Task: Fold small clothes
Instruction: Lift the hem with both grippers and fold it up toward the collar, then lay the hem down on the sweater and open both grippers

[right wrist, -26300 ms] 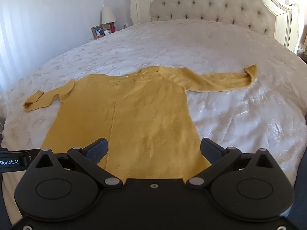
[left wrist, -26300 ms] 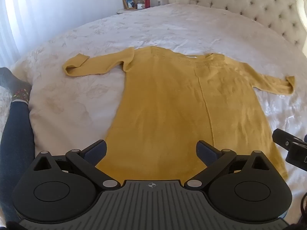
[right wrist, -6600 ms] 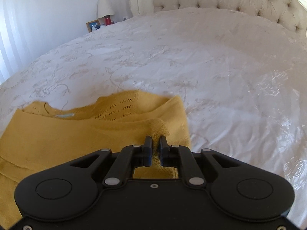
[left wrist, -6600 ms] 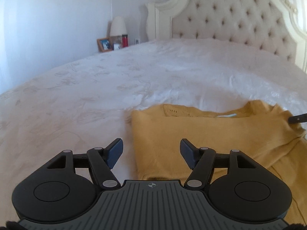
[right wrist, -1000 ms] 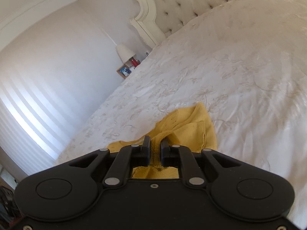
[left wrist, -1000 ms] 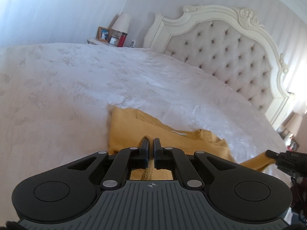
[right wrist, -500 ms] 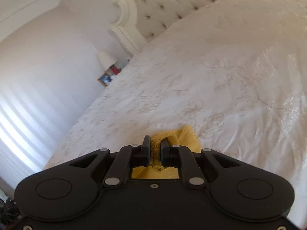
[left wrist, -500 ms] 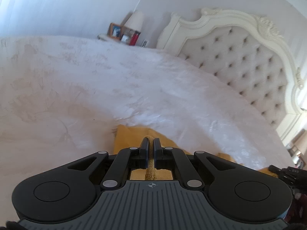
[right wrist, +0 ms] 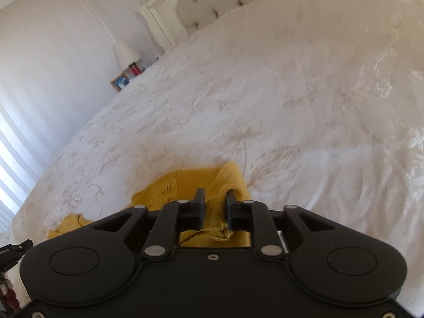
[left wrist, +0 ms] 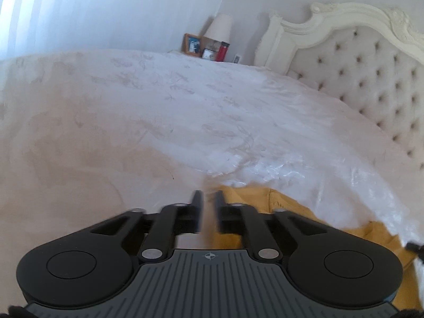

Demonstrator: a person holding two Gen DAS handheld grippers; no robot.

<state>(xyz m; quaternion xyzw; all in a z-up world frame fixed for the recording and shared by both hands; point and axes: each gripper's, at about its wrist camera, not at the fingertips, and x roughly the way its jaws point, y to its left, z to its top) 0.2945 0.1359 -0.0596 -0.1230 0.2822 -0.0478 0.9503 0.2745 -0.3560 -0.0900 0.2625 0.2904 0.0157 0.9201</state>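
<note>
The yellow knit sweater [right wrist: 190, 185] is lying bunched at the lower centre on the white bedspread [right wrist: 304, 106]. The right gripper [right wrist: 214, 198] and left gripper [left wrist: 208, 198] are both standing slightly parted, released; withdrawing straight back should avoid snagging the fold.

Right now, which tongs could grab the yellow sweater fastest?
Probably the right tongs: the yellow sweater bunches up between their fingers. The left tongs point at bare bedspread, with the sweater off to their right.
</note>
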